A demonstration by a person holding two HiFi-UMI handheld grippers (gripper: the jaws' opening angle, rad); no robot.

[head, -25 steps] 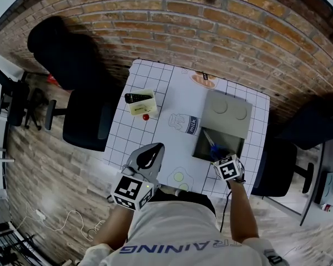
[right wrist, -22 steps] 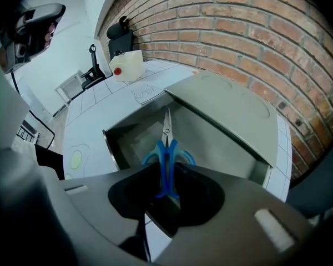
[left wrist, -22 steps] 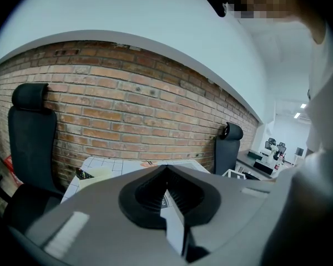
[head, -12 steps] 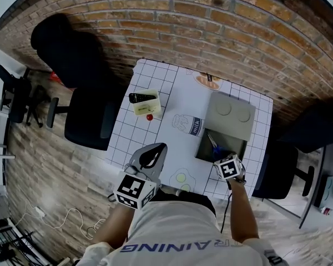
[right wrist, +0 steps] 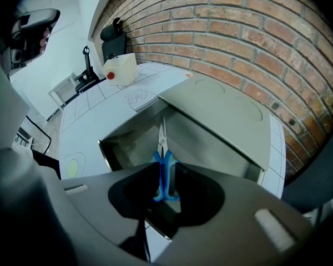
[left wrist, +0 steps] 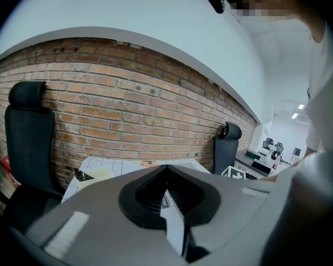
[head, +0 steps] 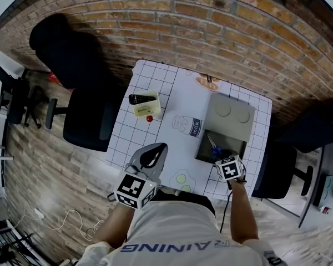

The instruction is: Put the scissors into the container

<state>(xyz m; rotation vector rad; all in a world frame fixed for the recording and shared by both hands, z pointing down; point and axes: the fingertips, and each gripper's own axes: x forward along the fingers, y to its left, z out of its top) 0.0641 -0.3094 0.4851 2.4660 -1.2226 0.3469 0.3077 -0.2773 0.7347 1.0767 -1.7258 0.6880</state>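
The scissors (right wrist: 165,158) hang blades-first over the open half of the grey container (right wrist: 211,143), their steel tips already below its rim, while its lid (right wrist: 227,112) covers the far half. They look light and rigid, with smooth, probably slippery plastic on the blue handles and thin pointed blades, so the handle loops seem the safest place to hold them. That is where the right gripper (right wrist: 165,166) has them: its jaws stand fairly wide and pinch the handles from both sides, aimed steeply down. The left gripper (left wrist: 167,168) waits well apart at the near edge of the worktop (head: 177,98), jaws together on nothing. On the gridded worktop, a printed carton drawing (head: 188,125) reads "milk". Upside-down letters on the person's shirt (head: 161,247) partly read "AINING".
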